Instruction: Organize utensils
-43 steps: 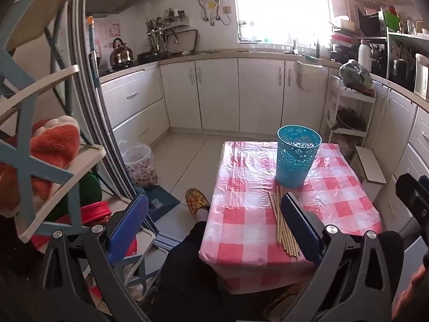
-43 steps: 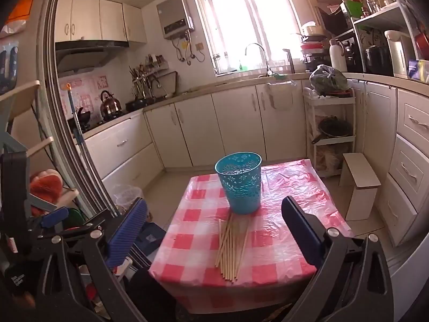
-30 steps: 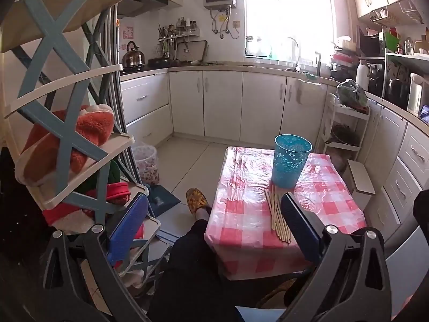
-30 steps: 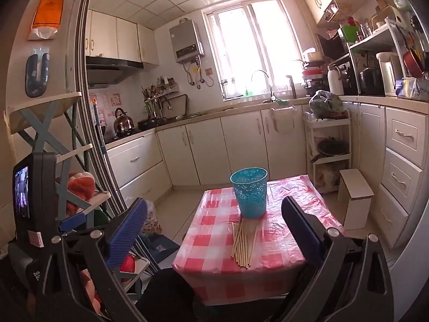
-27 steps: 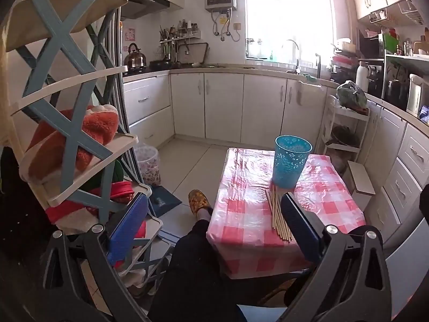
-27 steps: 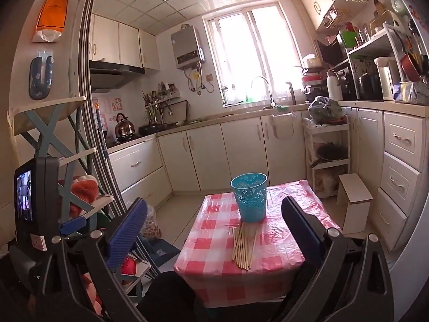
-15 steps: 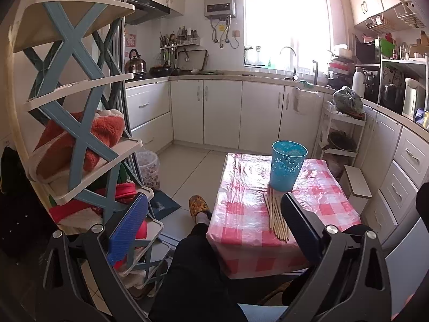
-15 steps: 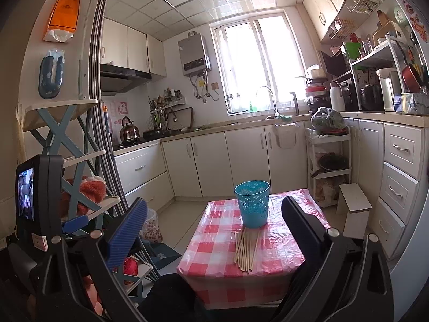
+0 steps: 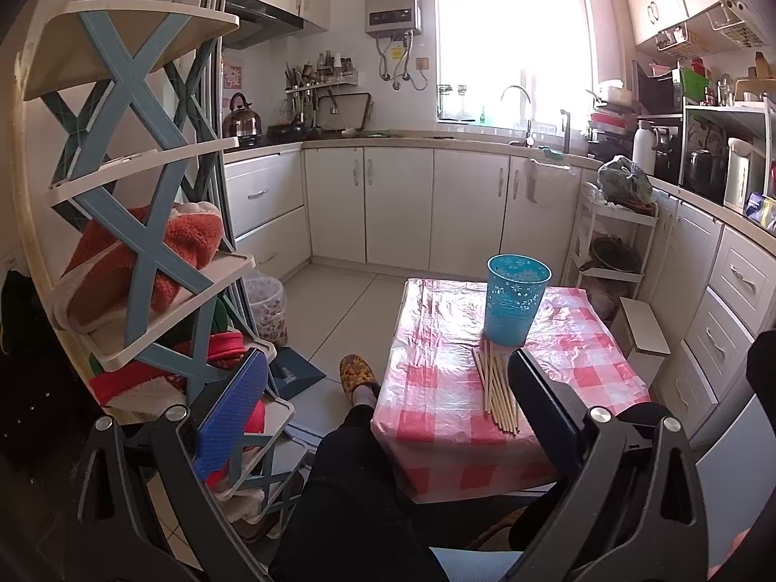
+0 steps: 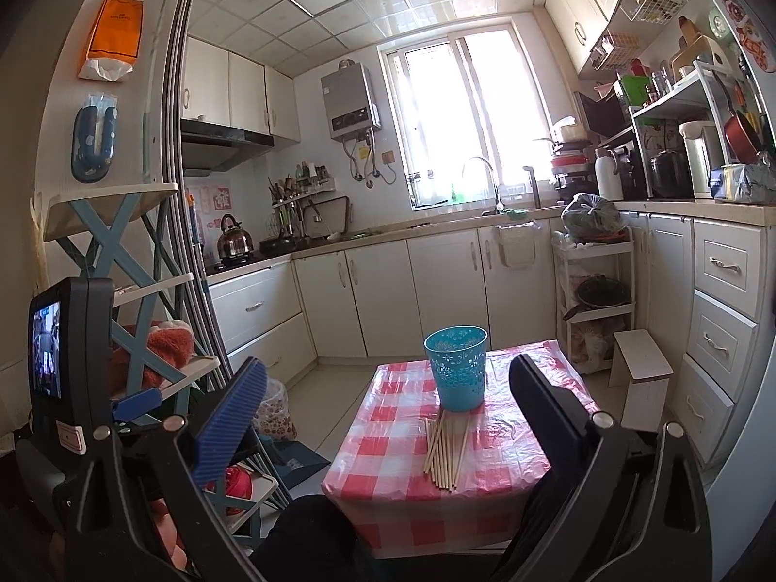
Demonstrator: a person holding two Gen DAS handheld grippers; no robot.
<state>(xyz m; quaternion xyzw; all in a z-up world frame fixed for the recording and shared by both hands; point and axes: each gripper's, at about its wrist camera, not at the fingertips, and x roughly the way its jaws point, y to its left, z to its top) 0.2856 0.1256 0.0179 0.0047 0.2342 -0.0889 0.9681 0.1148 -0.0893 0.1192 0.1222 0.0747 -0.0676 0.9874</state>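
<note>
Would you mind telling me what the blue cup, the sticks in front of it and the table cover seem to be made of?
Blue cup: likely moulded plastic, with a pierced lace pattern and an even colour.
Sticks: probably bamboo or wood, pale tan, matte, thin and straight.
Table cover: apparently thin plastic sheet over red check, glossy and wrinkled where light catches it.

The left gripper [image 9: 385, 405] fills the lower frame, jaws spread wide and holding nothing. The right gripper [image 10: 385, 410] does likewise. A dark-trousered leg [image 9: 349, 480] extends at bottom centre, its slippered foot [image 9: 358, 375] resting mid-frame.
</note>
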